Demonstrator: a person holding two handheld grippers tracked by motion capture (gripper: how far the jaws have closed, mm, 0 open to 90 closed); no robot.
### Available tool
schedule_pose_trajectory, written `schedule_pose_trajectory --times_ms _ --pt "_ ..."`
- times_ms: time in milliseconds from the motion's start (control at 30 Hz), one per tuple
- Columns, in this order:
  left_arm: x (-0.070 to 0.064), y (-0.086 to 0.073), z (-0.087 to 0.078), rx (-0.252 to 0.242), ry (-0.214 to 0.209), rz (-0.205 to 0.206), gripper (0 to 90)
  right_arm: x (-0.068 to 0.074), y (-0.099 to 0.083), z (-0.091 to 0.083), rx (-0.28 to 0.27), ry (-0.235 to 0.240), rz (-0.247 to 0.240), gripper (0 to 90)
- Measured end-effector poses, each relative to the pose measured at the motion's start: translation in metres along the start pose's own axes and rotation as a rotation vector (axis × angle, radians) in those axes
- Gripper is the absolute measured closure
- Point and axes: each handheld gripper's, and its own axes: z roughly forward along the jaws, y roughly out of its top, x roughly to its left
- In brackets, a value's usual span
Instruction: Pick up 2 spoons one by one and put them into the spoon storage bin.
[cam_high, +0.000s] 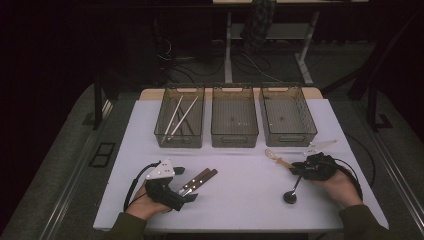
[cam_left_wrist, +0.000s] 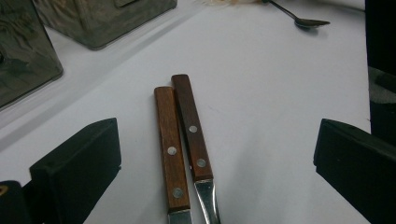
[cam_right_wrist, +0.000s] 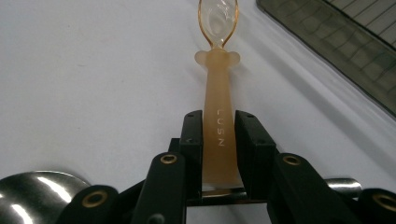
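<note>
- Where your right gripper (cam_right_wrist: 218, 140) meets its work, both jaws are pressed flat against the handle of the amber spoon (cam_right_wrist: 217, 93), one on each side, over the raised letters "LUSN".
- Your clamp sits on the rear part of that handle; the clear bowl points away from you, toward the trays, and the right gripper view does not settle whether it touches the white table (cam_right_wrist: 93, 70).
- You have the round bowl of a metal spoon (cam_right_wrist: 37, 193) just beside your right jaws, at the lower left of that view; from the high view this metal spoon (cam_high: 292, 192) lies on the table just in front of your right hand (cam_high: 340, 182).
- Your left gripper (cam_left_wrist: 215, 168) has its jaws wide apart, gripping nothing.
- Between those open jaws lie two wooden-handled knives (cam_left_wrist: 182, 144), side by side and touching, handles pointing away from you, blades running back under the gripper.
- From the high view, your left gripper (cam_high: 170, 187) rests near the table's front edge with the knives just to its right.
- Farther out, three mesh trays (cam_high: 234, 117) stand in a row at the far side; the left one holds a pair of chopsticks (cam_high: 180, 115).
</note>
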Motion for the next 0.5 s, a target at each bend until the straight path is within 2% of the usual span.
schedule_pose_trajectory --times_ms 200,500 --pt "0.0 0.0 0.0 0.001 -0.004 0.002 0.0 -0.001 0.0 -0.006 -0.04 0.007 0.011 73.6" --pt "0.0 0.0 0.001 0.002 -0.007 0.004 0.0 0.0 0.001 -0.012 -0.072 0.019 0.021 73.6"
